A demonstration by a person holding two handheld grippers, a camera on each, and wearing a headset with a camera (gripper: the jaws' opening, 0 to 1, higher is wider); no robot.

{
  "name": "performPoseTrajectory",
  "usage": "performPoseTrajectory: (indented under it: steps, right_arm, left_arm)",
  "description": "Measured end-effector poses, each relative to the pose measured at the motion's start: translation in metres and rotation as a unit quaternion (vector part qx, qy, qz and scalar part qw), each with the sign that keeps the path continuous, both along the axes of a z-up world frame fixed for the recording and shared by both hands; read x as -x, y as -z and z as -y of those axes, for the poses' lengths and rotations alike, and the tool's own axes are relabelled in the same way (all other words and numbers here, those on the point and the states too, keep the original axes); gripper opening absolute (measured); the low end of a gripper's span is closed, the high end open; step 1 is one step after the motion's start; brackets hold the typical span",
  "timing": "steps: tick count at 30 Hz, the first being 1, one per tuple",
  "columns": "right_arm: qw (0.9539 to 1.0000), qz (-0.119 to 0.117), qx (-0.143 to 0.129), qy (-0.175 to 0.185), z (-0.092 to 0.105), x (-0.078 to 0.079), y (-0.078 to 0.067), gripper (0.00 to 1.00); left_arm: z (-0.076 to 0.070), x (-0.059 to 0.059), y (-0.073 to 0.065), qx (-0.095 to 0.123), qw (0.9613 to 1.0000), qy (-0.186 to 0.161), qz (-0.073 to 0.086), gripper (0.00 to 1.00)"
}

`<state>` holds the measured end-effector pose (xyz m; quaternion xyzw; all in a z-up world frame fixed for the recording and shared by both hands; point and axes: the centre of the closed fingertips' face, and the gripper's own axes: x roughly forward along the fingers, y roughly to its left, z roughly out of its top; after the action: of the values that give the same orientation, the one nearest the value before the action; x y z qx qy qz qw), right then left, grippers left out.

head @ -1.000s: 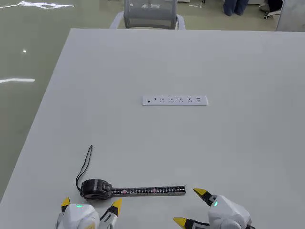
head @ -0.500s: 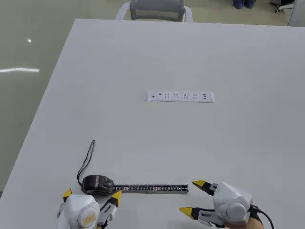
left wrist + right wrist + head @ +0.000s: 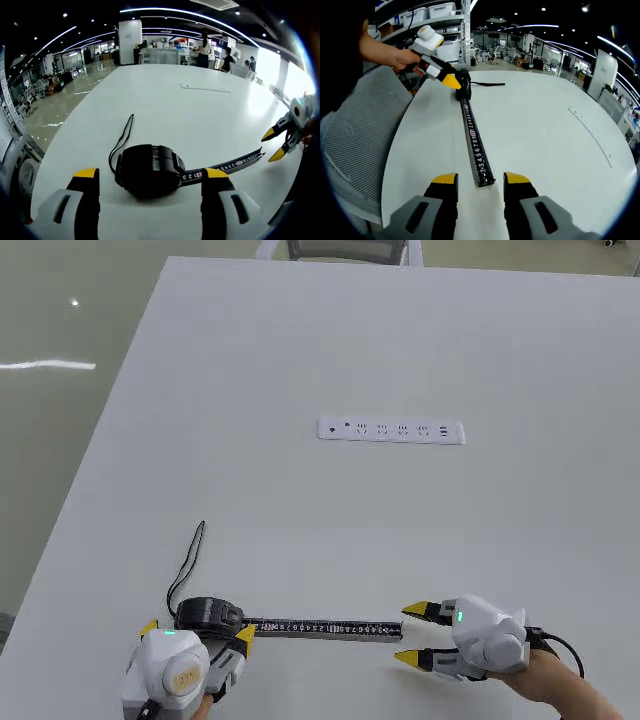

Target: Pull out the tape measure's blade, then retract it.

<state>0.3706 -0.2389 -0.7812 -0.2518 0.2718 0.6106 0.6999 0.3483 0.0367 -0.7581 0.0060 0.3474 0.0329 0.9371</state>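
Observation:
The black tape measure case lies near the table's front left, and its blade is drawn out flat to the right. My left gripper is open just behind the case. In the left gripper view the case sits between the yellow-tipped jaws of that gripper, apart from both. My right gripper is open and points left at the blade's free end. In the right gripper view the blade ends between the tips of that gripper, with gaps on both sides.
A white power strip lies mid-table, beyond the tape. The case's black wrist strap trails away toward the table's left edge. A grey mesh chair stands at the near side of the table.
The head camera has tilted, shifting the scene. My left gripper has closed in on the case. My right gripper has turned leftward, so its tips now flank the blade's end.

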Motion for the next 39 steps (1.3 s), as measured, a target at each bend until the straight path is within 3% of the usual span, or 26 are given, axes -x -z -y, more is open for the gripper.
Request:
performPoseTrajectory:
  steps: [8, 11, 22, 28, 39]
  right_arm:
    - [0.9994, -0.008, 0.015, -0.031, 0.001, -0.002, 0.011, 0.26]
    - [0.9990, -0.016, 0.016, -0.038, 0.000, -0.002, 0.013, 0.24]
    - [0.9970, -0.021, 0.027, -0.070, 0.000, 0.000, 0.024, 0.16]
    - [0.9965, -0.018, 0.019, -0.079, 0.001, -0.001, 0.022, 0.15]
    - [0.9955, -0.010, 0.023, -0.092, -0.002, 0.000, 0.021, 0.13]
  left_arm:
    - [0.003, -0.005, -0.006, -0.041, 0.9986, 0.033, 0.001, 0.81]
    - [0.004, -0.006, -0.006, -0.048, 0.9981, 0.039, 0.000, 0.80]
    - [0.003, -0.009, 0.000, -0.033, 0.9991, 0.024, -0.009, 0.78]
    - [0.003, -0.009, 0.002, -0.028, 0.9993, 0.022, -0.012, 0.75]
    - [-0.003, -0.011, -0.004, -0.033, 0.9995, 0.003, -0.001, 0.71]
